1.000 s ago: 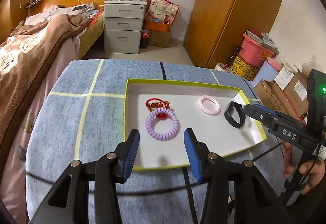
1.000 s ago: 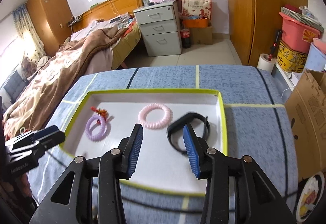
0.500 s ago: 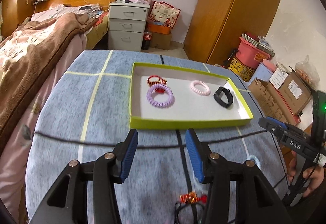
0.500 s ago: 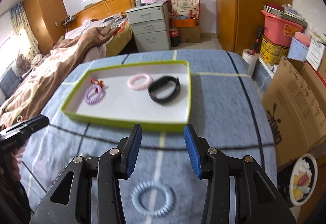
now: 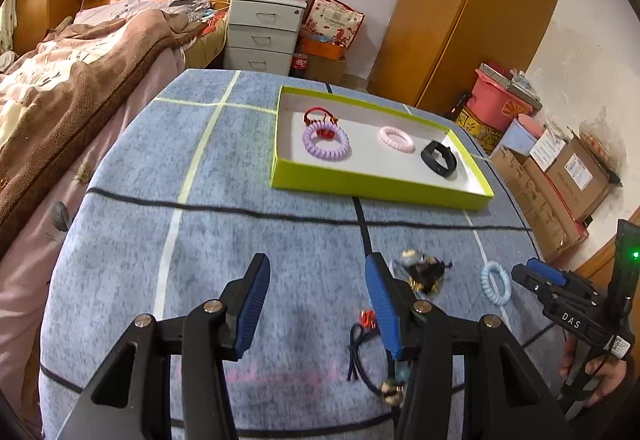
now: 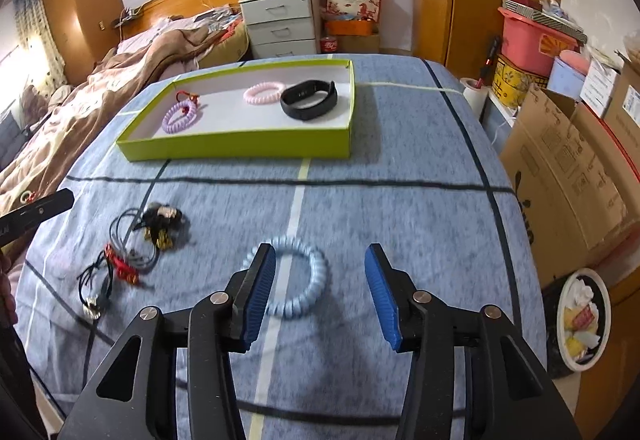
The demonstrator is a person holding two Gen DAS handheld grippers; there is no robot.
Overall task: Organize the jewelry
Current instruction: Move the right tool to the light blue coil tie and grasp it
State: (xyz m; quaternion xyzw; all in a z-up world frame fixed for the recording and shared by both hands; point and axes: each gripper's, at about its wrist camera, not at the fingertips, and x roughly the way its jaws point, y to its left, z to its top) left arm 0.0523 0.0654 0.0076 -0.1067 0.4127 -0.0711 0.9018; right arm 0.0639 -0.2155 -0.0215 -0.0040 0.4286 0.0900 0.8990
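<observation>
A lime-green tray [image 5: 380, 184] [image 6: 240, 150] on the blue cloth holds a purple coil ring [image 5: 326, 142] [image 6: 180, 116], a red charm [image 5: 316, 114], a pink coil ring [image 5: 396, 138] [image 6: 264, 93] and a black band [image 5: 439, 158] [image 6: 309, 99]. On the near cloth lie a light-blue coil ring [image 6: 304, 280] [image 5: 495, 283] and a tangle of black cords with red and gold charms [image 6: 132, 248] [image 5: 420, 272]. My left gripper [image 5: 316, 300] is open and empty beside the tangle. My right gripper [image 6: 318, 292] is open, just above the light-blue ring.
A bed with a brown blanket [image 5: 80, 88] runs along the left. Cardboard boxes [image 6: 568, 168] and a waste bin [image 6: 580, 320] stand off the right edge of the table. A grey drawer unit [image 5: 264, 32] and a wooden wardrobe [image 5: 480, 0] stand behind.
Both grippers have pulled back from the tray toward the near edge of the table. The light-blue ring and the cord tangle have come into view. Both stay open.
</observation>
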